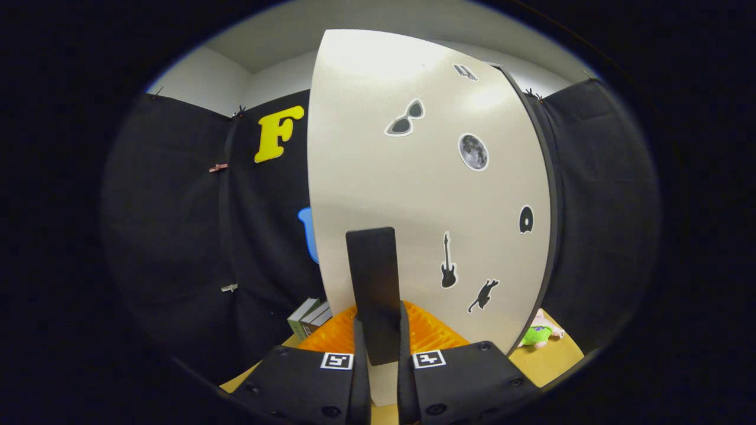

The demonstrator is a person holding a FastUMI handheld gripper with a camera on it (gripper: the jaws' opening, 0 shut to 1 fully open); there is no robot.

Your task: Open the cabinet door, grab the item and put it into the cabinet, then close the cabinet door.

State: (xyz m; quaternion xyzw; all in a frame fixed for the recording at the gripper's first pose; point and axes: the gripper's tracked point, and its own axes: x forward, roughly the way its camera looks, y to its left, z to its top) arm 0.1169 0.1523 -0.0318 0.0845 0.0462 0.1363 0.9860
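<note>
Cabinet door (pixel 413 195), white and carrying six stickers, stands just ahead of the gripper (pixel 384 348), whose two fingers are closed on the door's single black handle (pixel 373 289). One orange mat (pixel 331 336) lies on the worktop (pixel 543 357) beneath, two books (pixel 308 317) beside it, and one plush toy (pixel 538 333) beyond the door's far edge.

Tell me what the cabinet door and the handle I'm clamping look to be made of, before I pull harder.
Cabinet door: likely laminated board, a smooth off-white panel with soft glare and stickers lying flat on it. Handle: a flat black bar with a matte sheen, either plastic or coated metal. The gripper has both fingers pressed on its lower end.
</note>
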